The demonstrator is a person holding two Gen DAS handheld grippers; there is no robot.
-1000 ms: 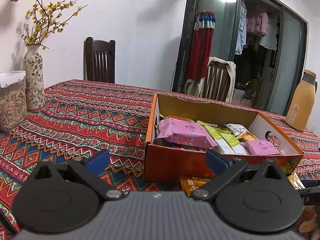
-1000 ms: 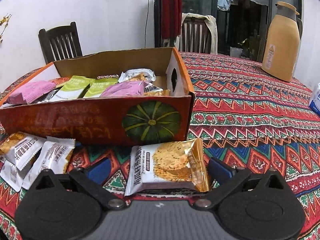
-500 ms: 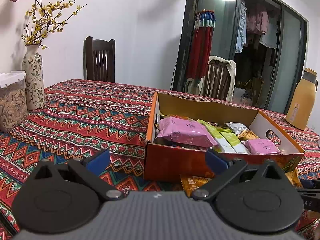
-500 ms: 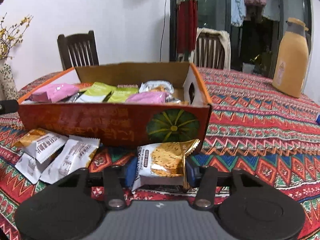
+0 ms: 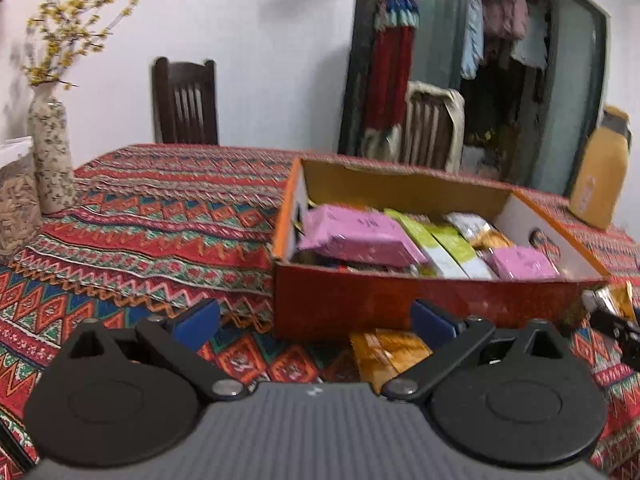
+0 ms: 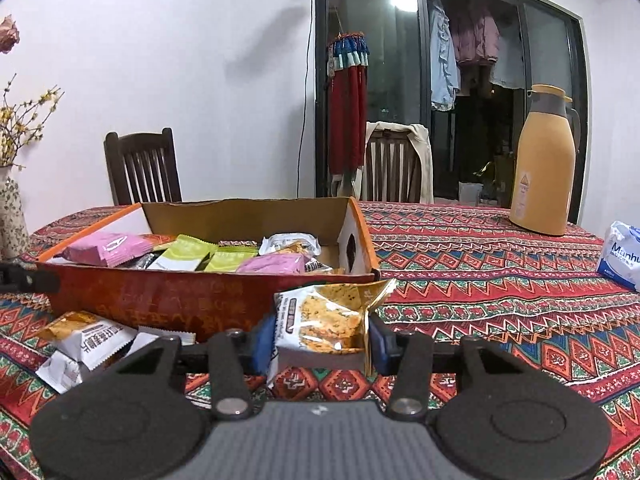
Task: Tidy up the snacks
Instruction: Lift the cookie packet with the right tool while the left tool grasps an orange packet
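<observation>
An orange cardboard box on the patterned tablecloth holds pink, green and silver snack packs. My right gripper is shut on a gold and white cracker packet, lifted just in front of the box's right end. Two or three white and gold packets lie loose on the cloth at the box's front left. My left gripper stands open in front of the box, nothing between its fingers, with an orange packet lying on the cloth just ahead of it. The held packet shows at the right edge of the left wrist view.
A tan thermos jug stands far right on the table, a white tissue pack near the right edge. A flower vase and a clear jar stand at the left. Wooden chairs sit behind the table.
My right gripper closed on the cracker packet and lifted it off the cloth, tilting upward. The left gripper stayed open and shifted only slightly.
</observation>
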